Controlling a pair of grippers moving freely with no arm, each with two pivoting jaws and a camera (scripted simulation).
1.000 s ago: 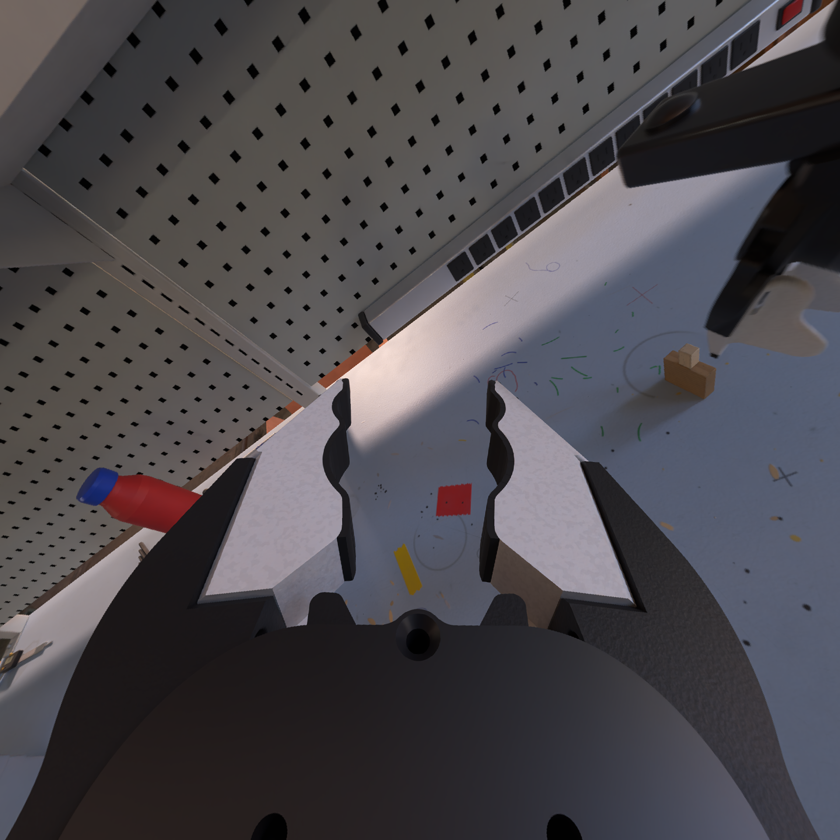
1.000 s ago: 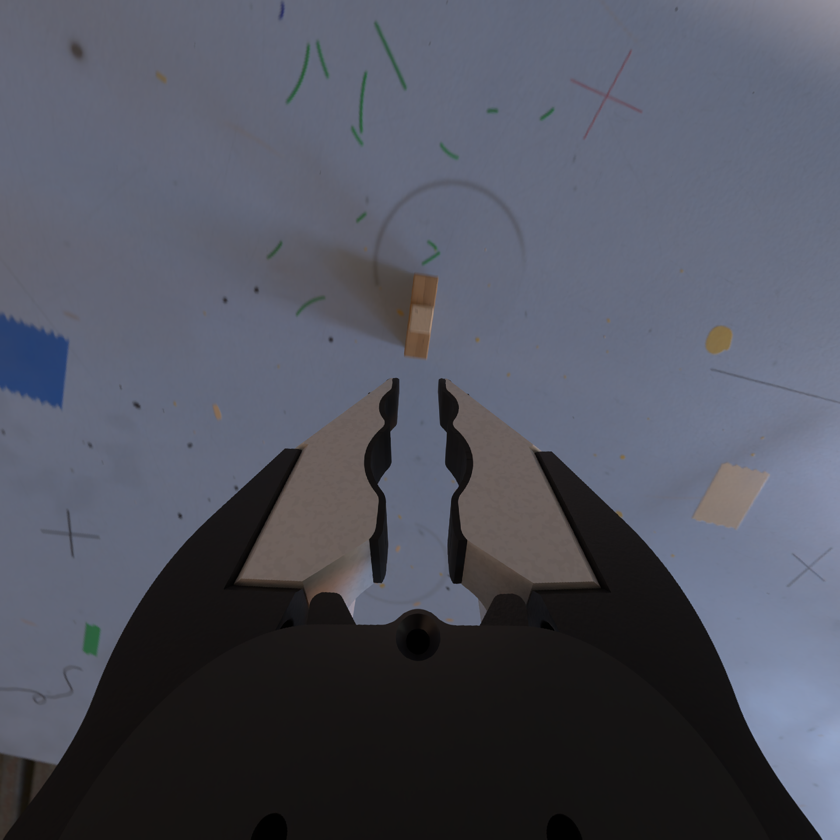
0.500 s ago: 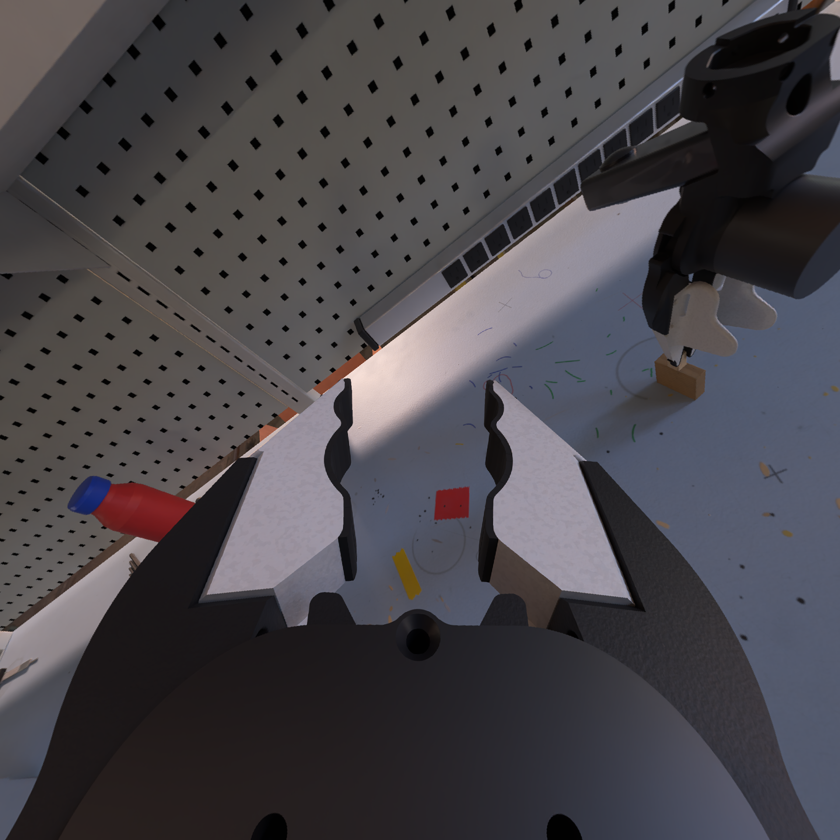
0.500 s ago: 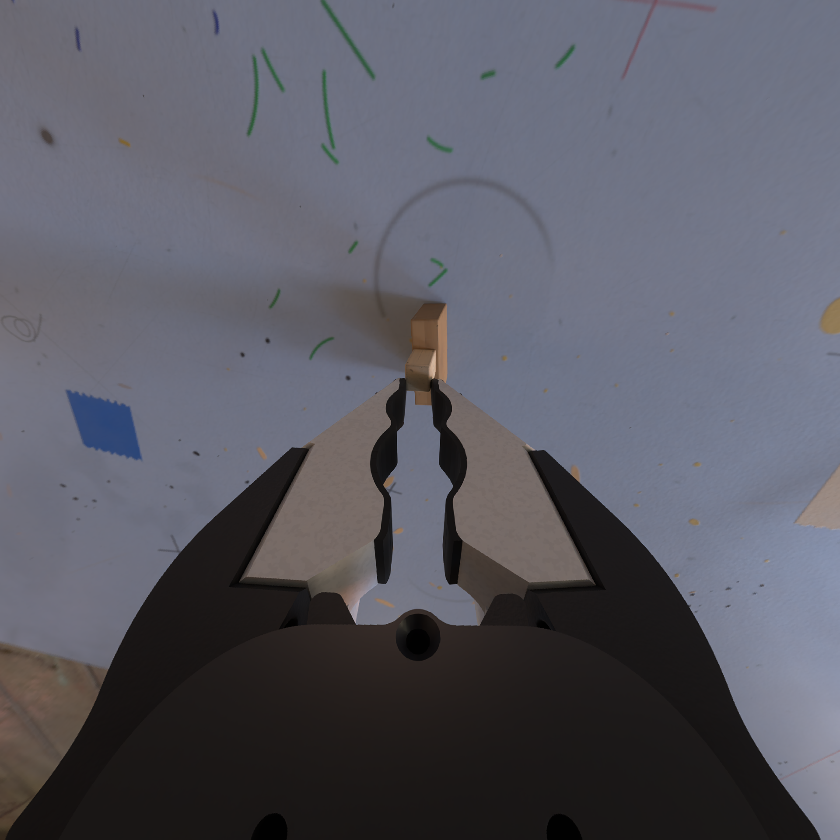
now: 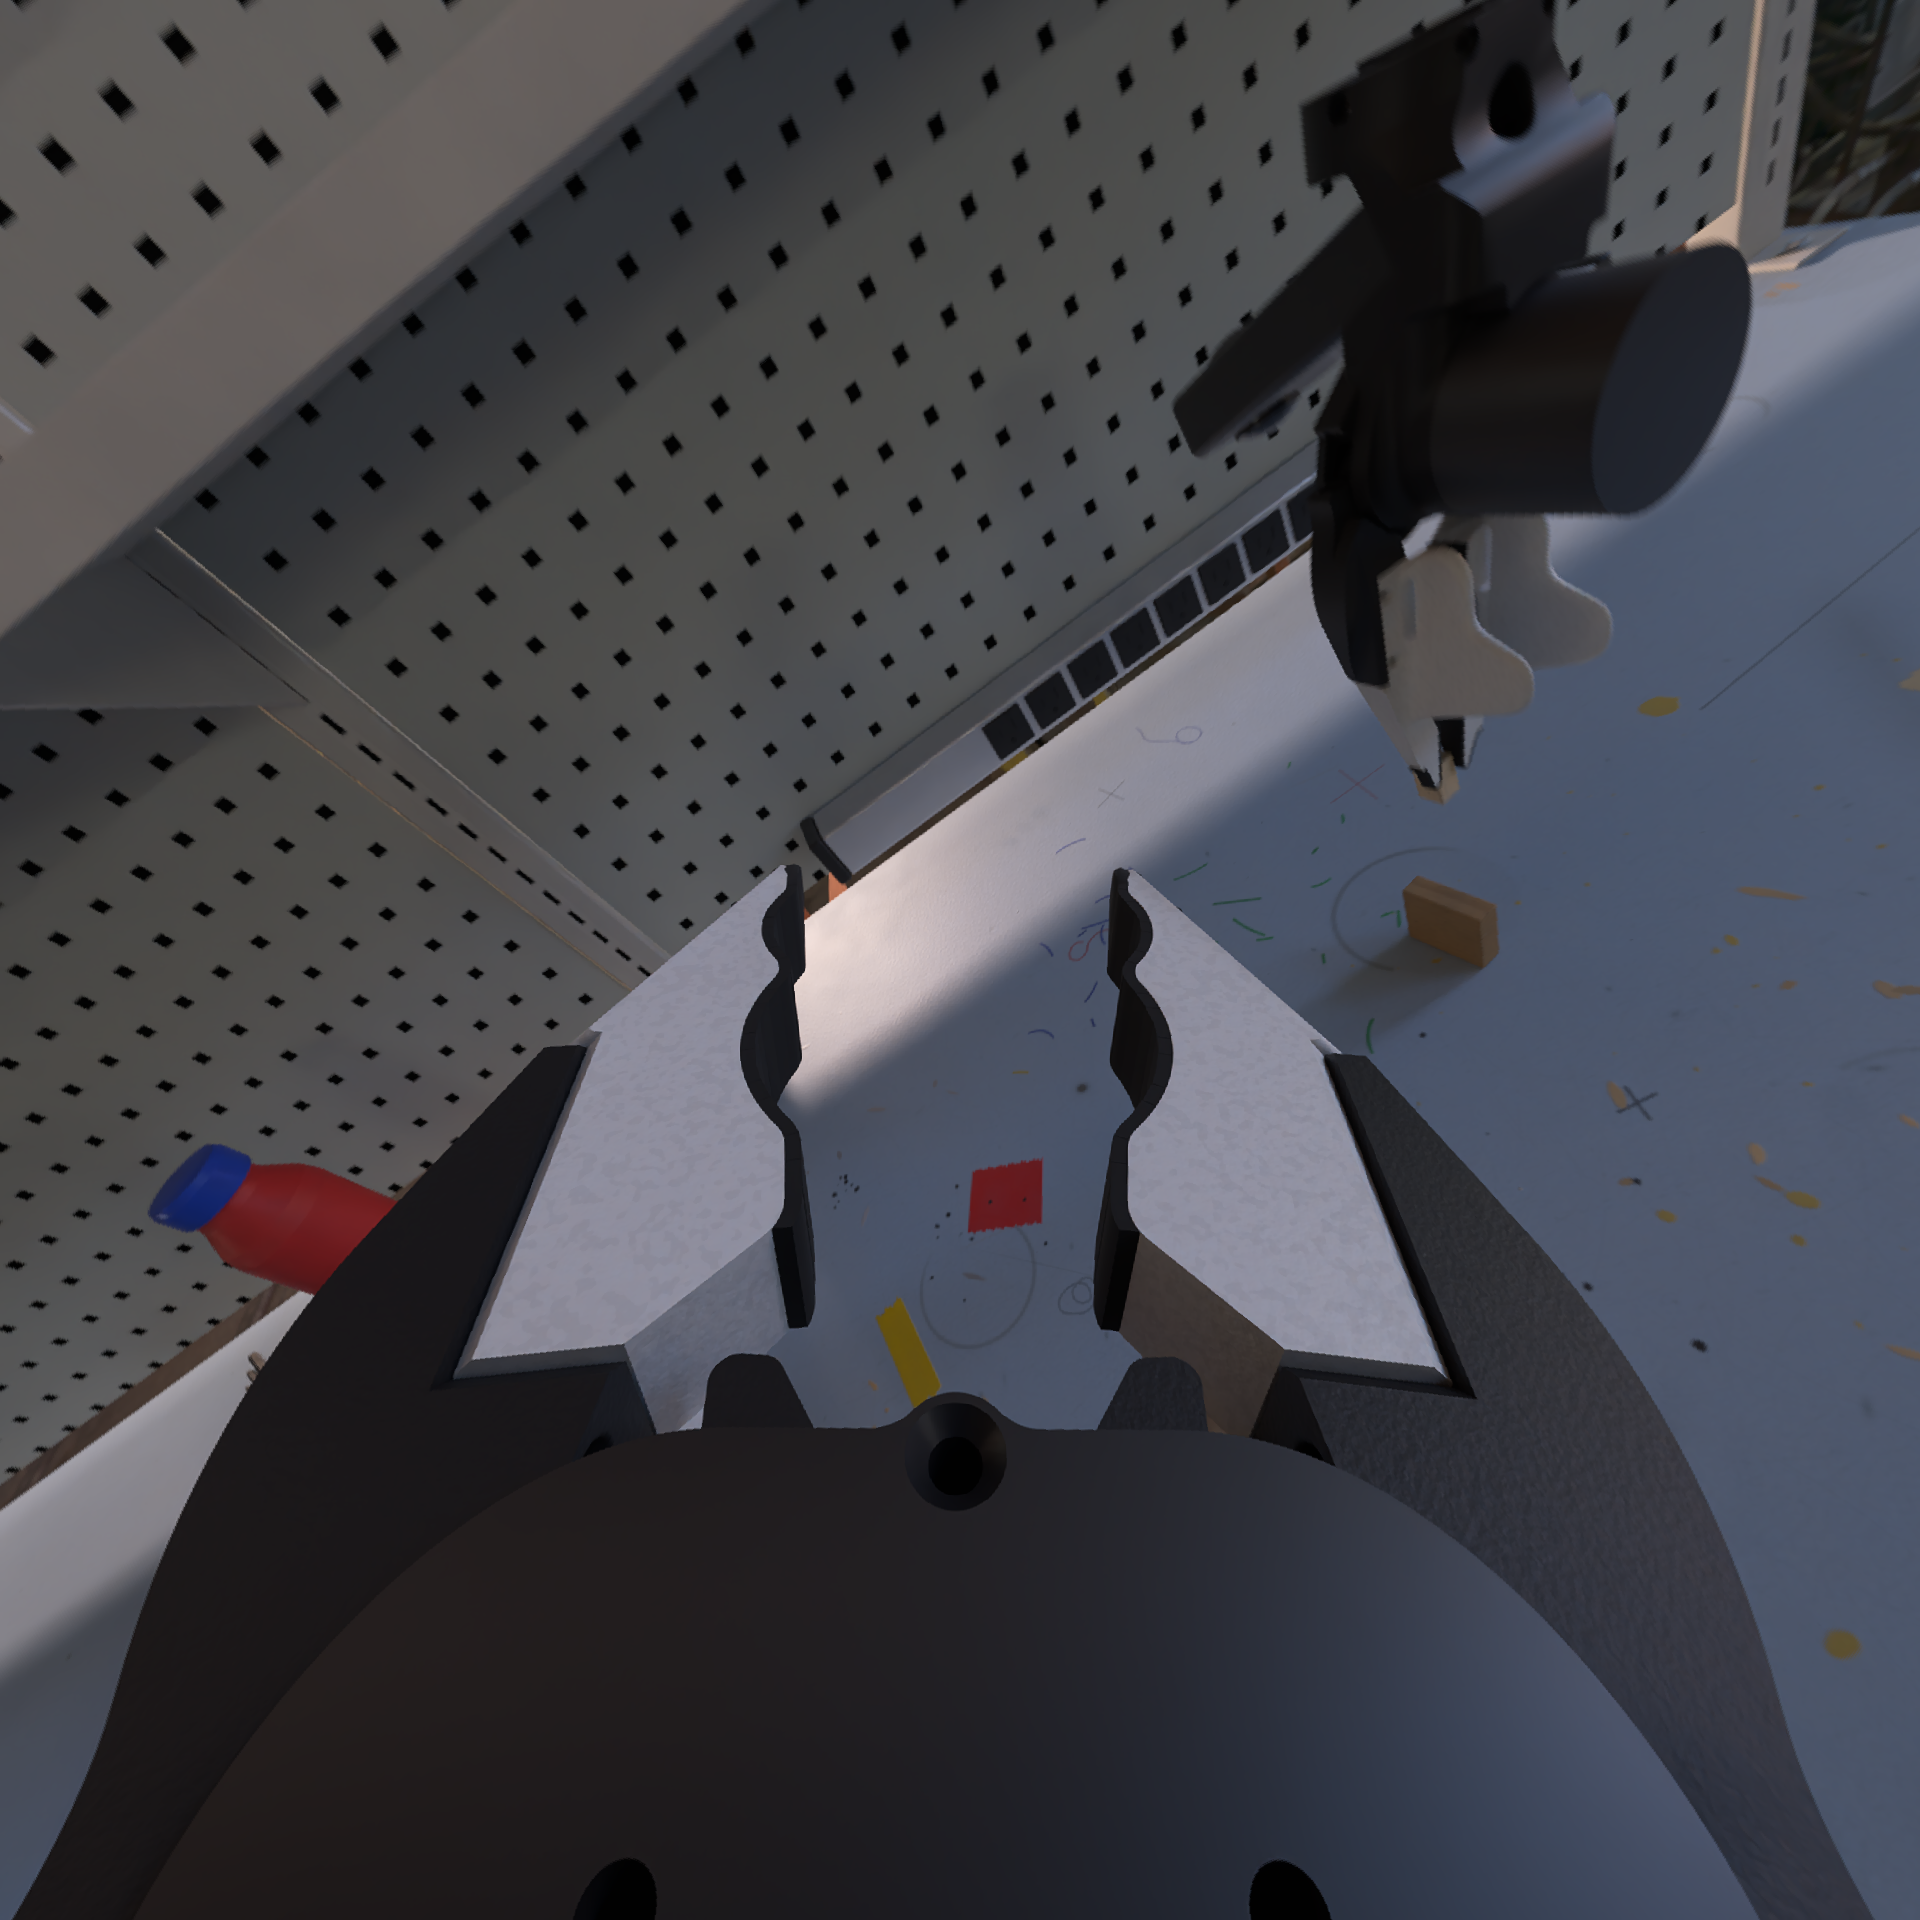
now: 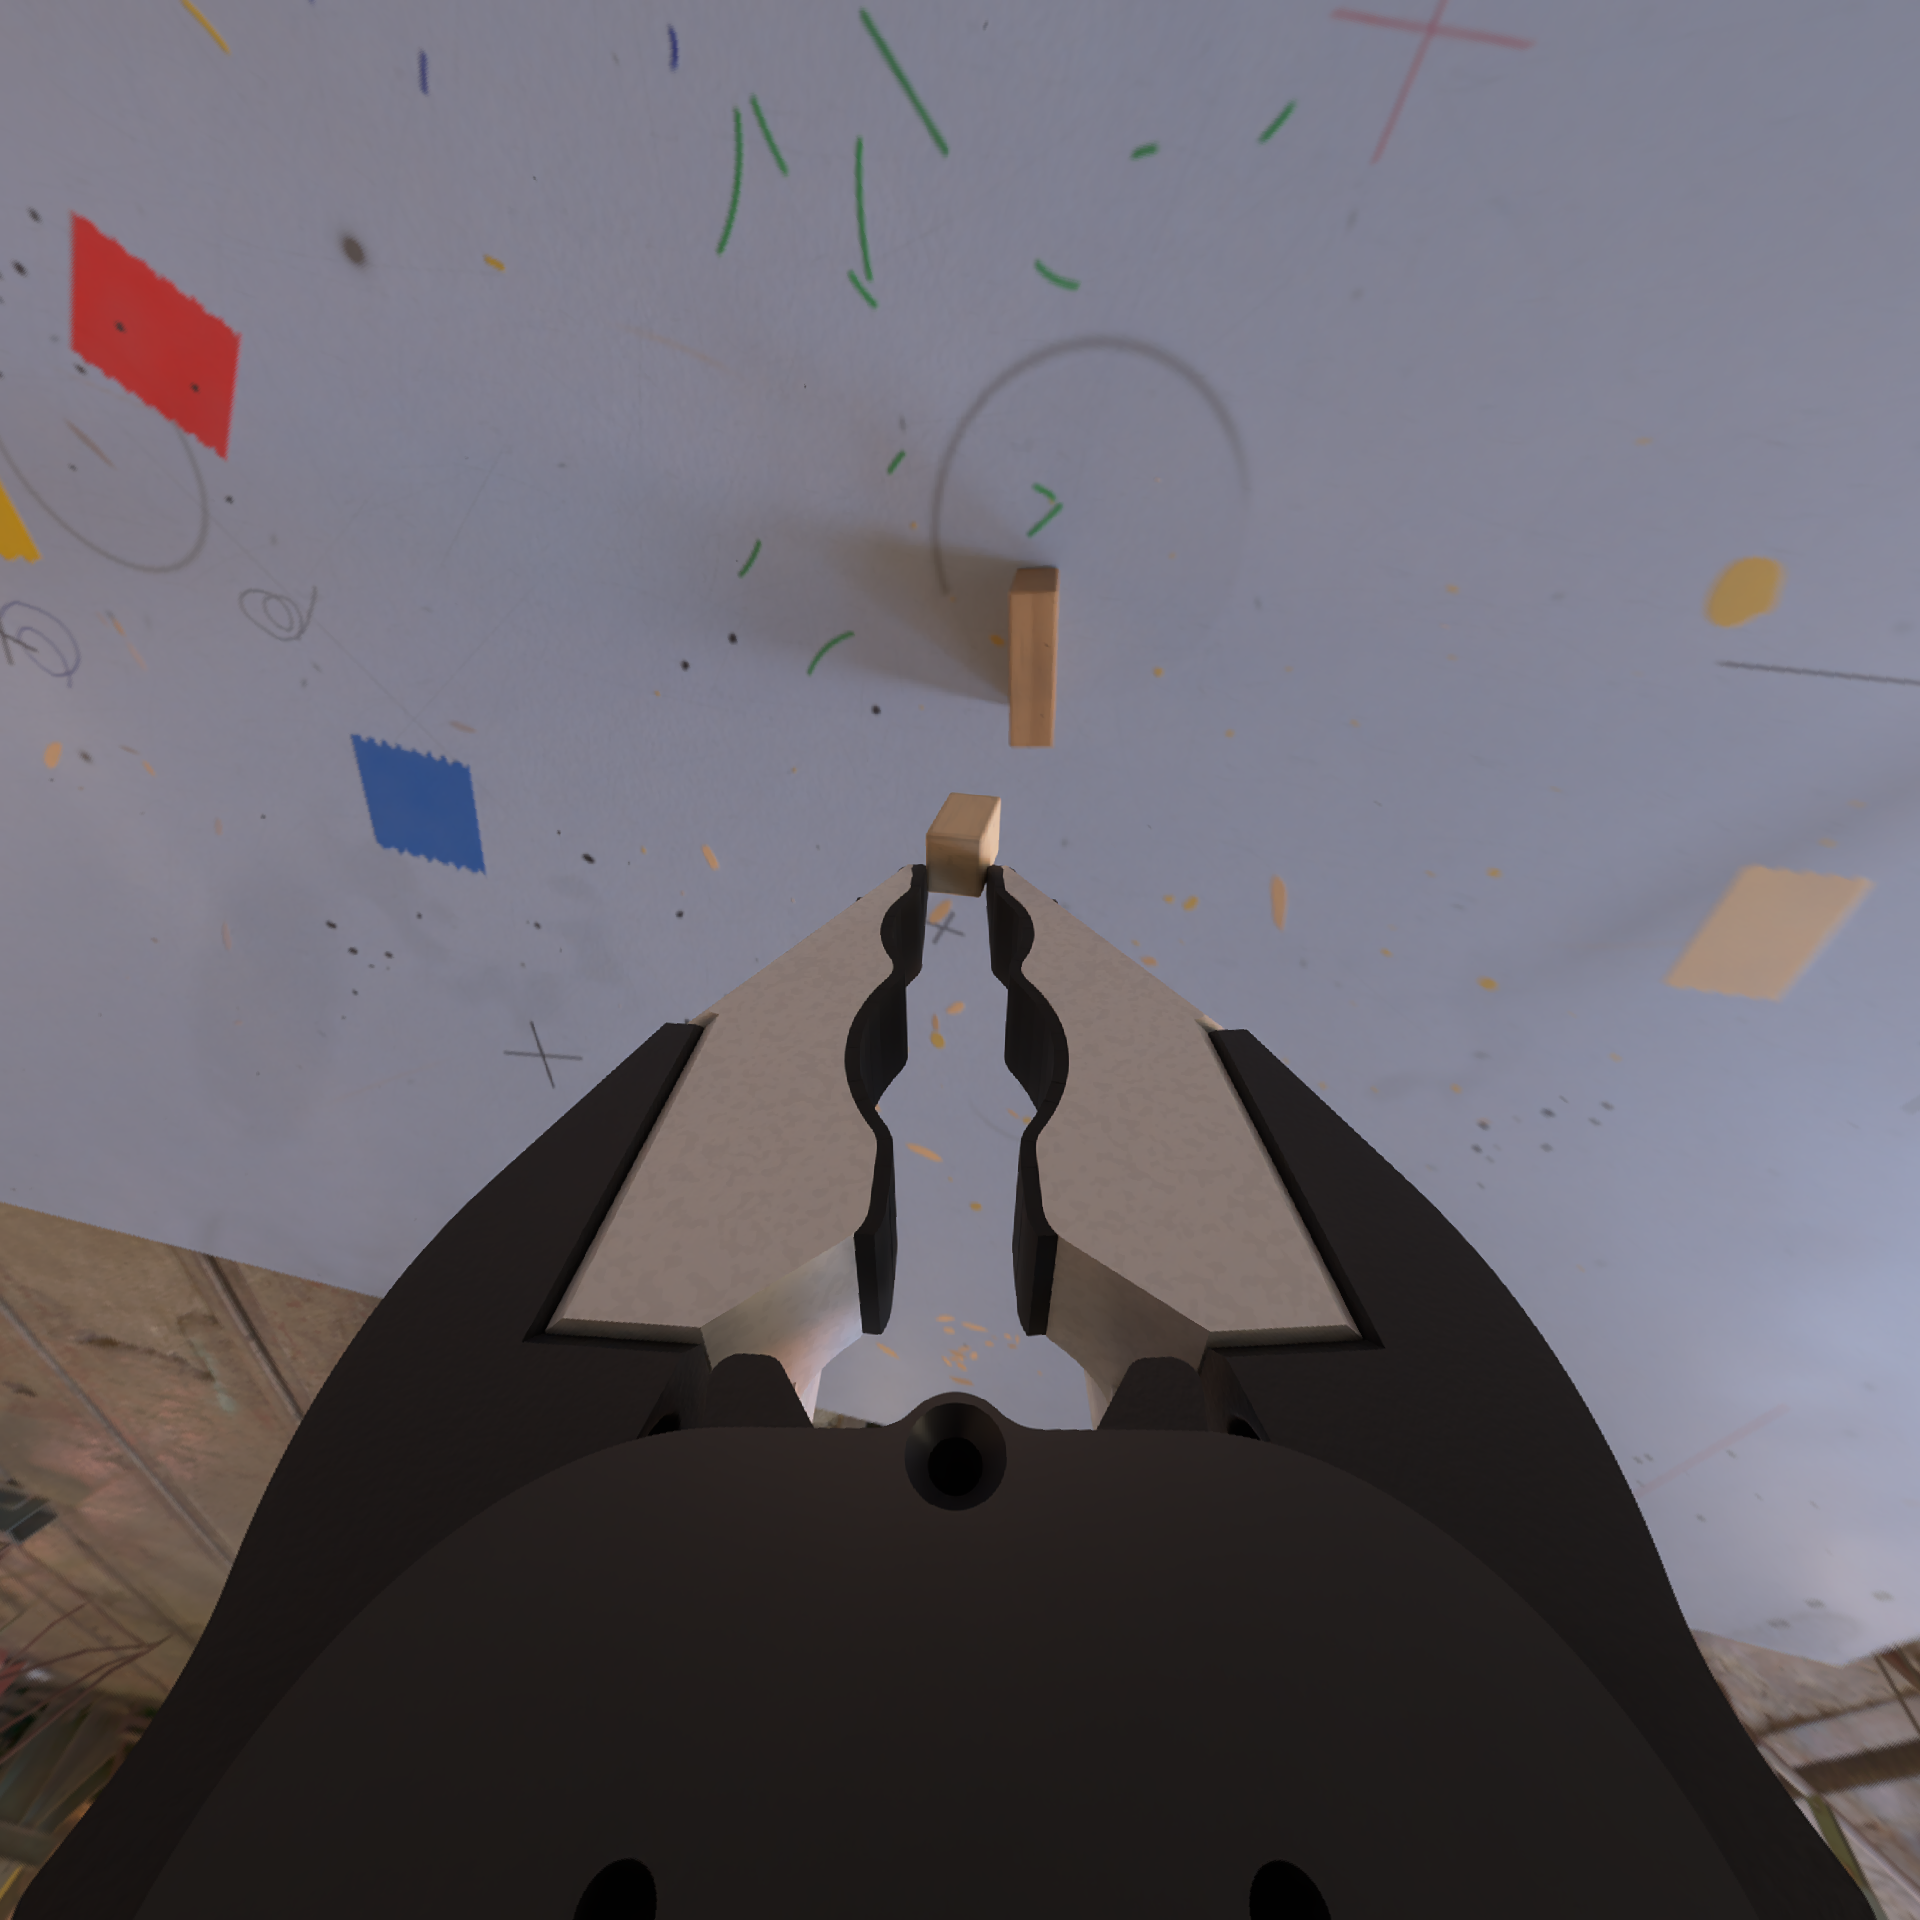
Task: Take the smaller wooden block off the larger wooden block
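Note:
My right gripper point(image 6: 956, 883) is shut on the smaller wooden block point(image 6: 964, 857), a pale cube pinched at the fingertips and held above the table. The larger wooden block point(image 6: 1033, 655) stands alone on the pale blue table beside a drawn grey circle. In the left wrist view the right gripper point(image 5: 1439, 769) hangs high over the table with the small block point(image 5: 1436, 790) at its tips, well above the larger block point(image 5: 1449, 920). My left gripper point(image 5: 956, 925) is open and empty, low over the table to the left of the blocks.
A pegboard wall point(image 5: 623, 416) and a power strip point(image 5: 1091, 675) run along the table's far edge. A red bottle with a blue cap point(image 5: 270, 1216) lies at the left. Flat red point(image 6: 156, 332), blue point(image 6: 421, 805) and tan point(image 6: 1766, 930) patches mark the table.
My right gripper closed on the smaller block on top of the larger one, then rose with it. The larger block stays on the table. The left gripper has barely moved.

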